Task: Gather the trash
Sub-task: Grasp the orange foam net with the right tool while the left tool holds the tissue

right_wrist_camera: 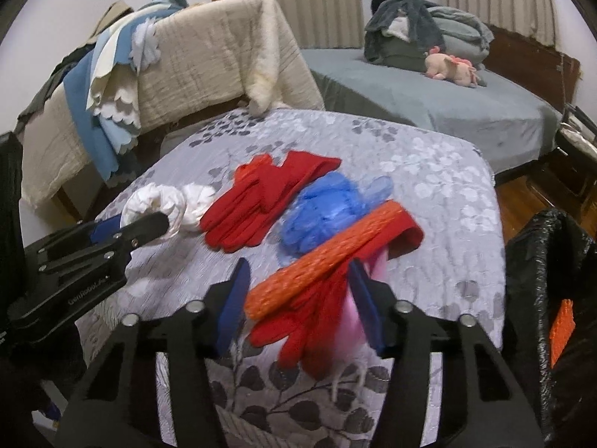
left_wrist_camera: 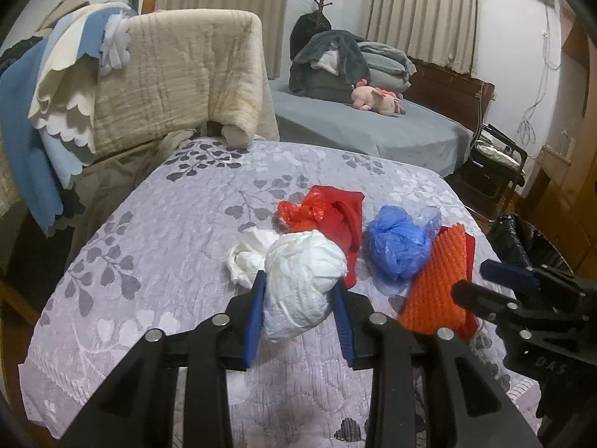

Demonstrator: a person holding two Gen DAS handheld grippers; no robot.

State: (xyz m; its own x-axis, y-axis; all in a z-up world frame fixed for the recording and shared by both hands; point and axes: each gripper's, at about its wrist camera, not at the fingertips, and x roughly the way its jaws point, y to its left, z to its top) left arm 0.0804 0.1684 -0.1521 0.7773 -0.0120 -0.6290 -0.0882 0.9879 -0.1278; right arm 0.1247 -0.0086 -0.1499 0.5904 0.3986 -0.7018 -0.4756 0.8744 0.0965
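My left gripper (left_wrist_camera: 300, 283) is shut on a crumpled white plastic bag (left_wrist_camera: 304, 283), held just above the quilted table; it also shows in the right wrist view (right_wrist_camera: 149, 220). A second white wad (left_wrist_camera: 246, 257) lies beside it. A red plastic bag (left_wrist_camera: 302, 212), a red glove (right_wrist_camera: 261, 201), a blue plastic bag (left_wrist_camera: 399, 246) and an orange foam net (left_wrist_camera: 436, 291) on another red glove (right_wrist_camera: 298, 328) lie on the table. My right gripper (right_wrist_camera: 298, 280) is open around the orange net (right_wrist_camera: 324, 257) and red glove, with something pink under them.
The table has a grey leaf-pattern quilt (left_wrist_camera: 168, 246). A black trash bag (right_wrist_camera: 548, 298) stands at the table's right edge with an orange piece inside. A chair draped with blankets (left_wrist_camera: 149, 82) stands behind, and a bed (left_wrist_camera: 354, 119) lies beyond.
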